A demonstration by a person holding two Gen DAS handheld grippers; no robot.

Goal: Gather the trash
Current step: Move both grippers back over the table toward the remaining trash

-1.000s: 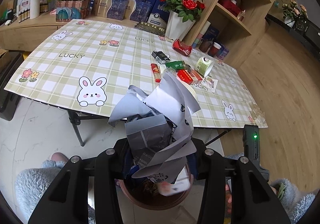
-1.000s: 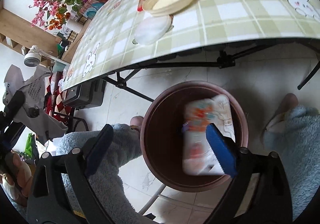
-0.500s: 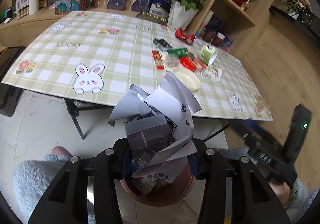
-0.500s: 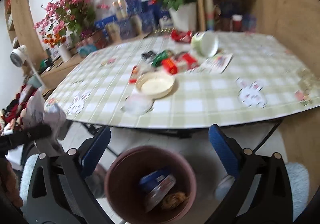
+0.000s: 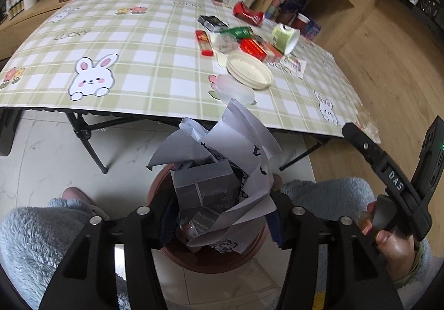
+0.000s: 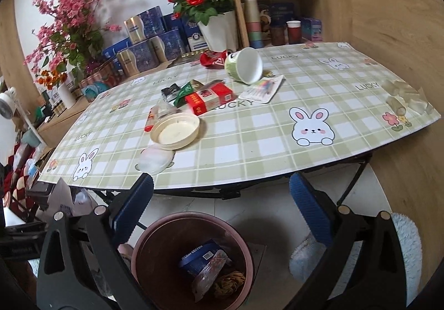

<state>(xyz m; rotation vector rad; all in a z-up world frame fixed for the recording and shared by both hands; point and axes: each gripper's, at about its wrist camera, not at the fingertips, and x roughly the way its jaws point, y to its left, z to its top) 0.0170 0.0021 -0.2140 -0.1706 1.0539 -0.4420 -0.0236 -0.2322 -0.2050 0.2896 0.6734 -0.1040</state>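
My left gripper is shut on a wad of crumpled white and grey paper, held over the brown bin on the floor. My right gripper is open and empty above the same bin, which holds a blue coffee packet and other wrappers. On the table lie a cream lid, a clear plastic piece, a red box, a tipped green cup, a crushed red can and small packets.
The checked bunny tablecloth table stands just ahead on folding black legs. A vase of red roses, boxes and wooden shelves are behind. My slippered feet flank the bin. The right gripper's handle shows in the left view.
My right gripper let its packet drop into the bin, opened, and tilted up toward the table. My left gripper moved the paper wad back and down over the bin.
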